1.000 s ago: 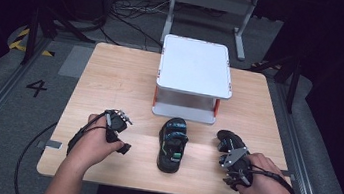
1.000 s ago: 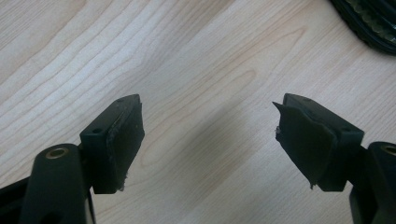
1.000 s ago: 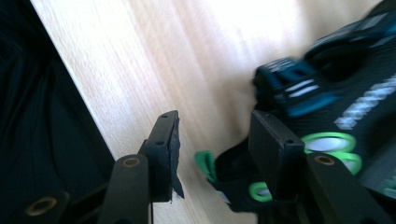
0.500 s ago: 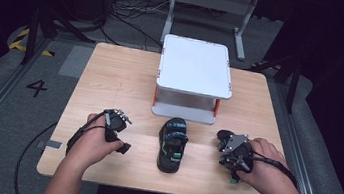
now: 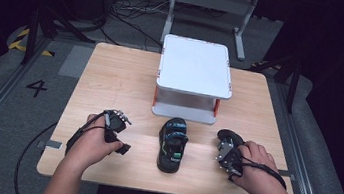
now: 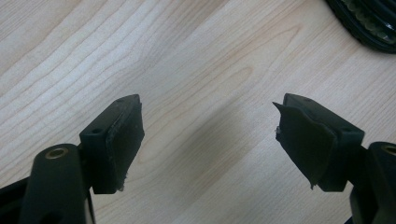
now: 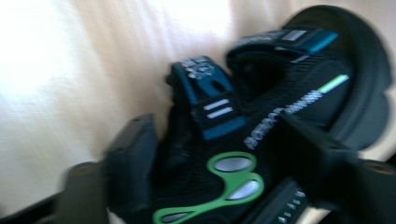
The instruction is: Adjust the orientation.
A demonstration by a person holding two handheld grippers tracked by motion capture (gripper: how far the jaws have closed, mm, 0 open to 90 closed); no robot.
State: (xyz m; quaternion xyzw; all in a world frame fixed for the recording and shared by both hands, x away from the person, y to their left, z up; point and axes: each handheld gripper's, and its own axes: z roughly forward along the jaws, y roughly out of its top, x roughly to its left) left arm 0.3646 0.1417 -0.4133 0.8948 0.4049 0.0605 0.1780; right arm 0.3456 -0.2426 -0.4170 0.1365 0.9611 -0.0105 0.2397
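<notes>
2 grippers flank 1 sandal at the near side of a wooden table.

The table [image 5: 111,84] has bare wood on both sides of the white 2-level stand [image 5: 195,65] at its middle back, and a bare strip along the near edge. The black sandal [image 5: 173,143] with blue and green trim lies just in front of the stand, toe toward the person, with free room on either side. A second dark shoe [image 5: 229,136] sits just beyond the right gripper [image 5: 226,157], whose jaws have just been opening; they stand wide, pads pressing on nothing. The right gripper view, blurred, shows the sandal [image 7: 261,116] close ahead, with its straps and green loops. The left gripper [image 6: 208,140] hangs open and empty over bare wood, a ribbed sole edge [image 6: 369,21] in the corner.
</notes>
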